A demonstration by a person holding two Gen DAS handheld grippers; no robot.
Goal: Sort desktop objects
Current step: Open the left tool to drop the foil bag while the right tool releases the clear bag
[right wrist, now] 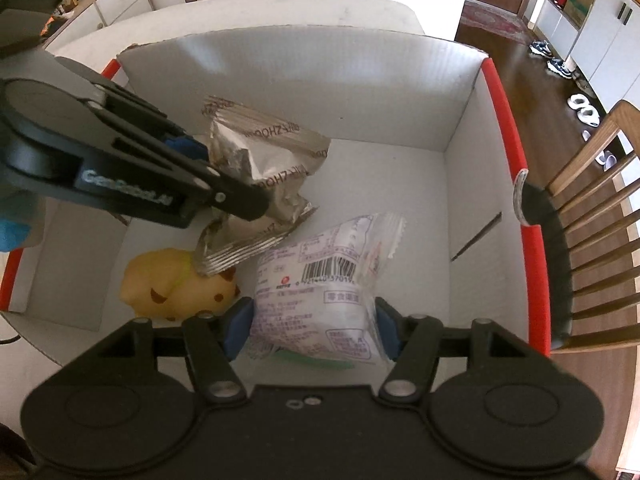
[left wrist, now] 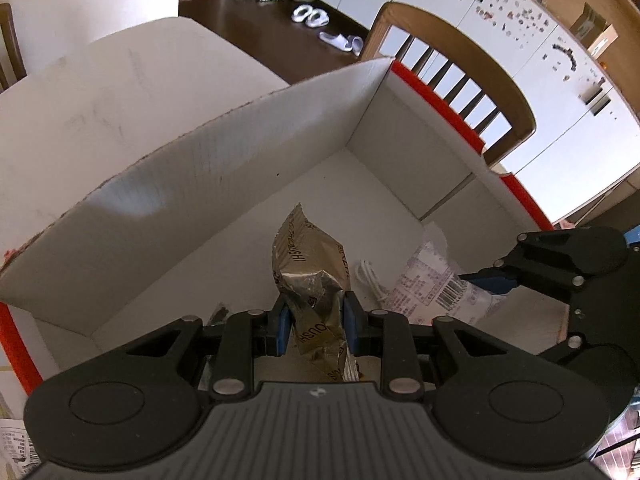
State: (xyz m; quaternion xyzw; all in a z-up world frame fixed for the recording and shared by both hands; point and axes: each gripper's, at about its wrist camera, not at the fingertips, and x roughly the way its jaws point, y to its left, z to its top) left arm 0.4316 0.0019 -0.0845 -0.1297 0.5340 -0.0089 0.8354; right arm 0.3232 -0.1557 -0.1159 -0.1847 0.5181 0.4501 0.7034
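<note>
Both grippers reach down into the white cardboard box [right wrist: 400, 92] with red edges that sits on the worktop [left wrist: 100, 80]. The left gripper [left wrist: 316, 320] has its jaws pinching the crumpled silver snack packet [left wrist: 312, 264], which sticks up between the blue pads [left wrist: 282, 330] over the box floor. The right gripper [right wrist: 312, 326] has its jaws spread around the white barcode-printed packet [right wrist: 320, 280], the pads seemingly against its sides, though whether they press is hard to tell; a yellow plush toy [right wrist: 176, 284] lies just beside it.
</note>
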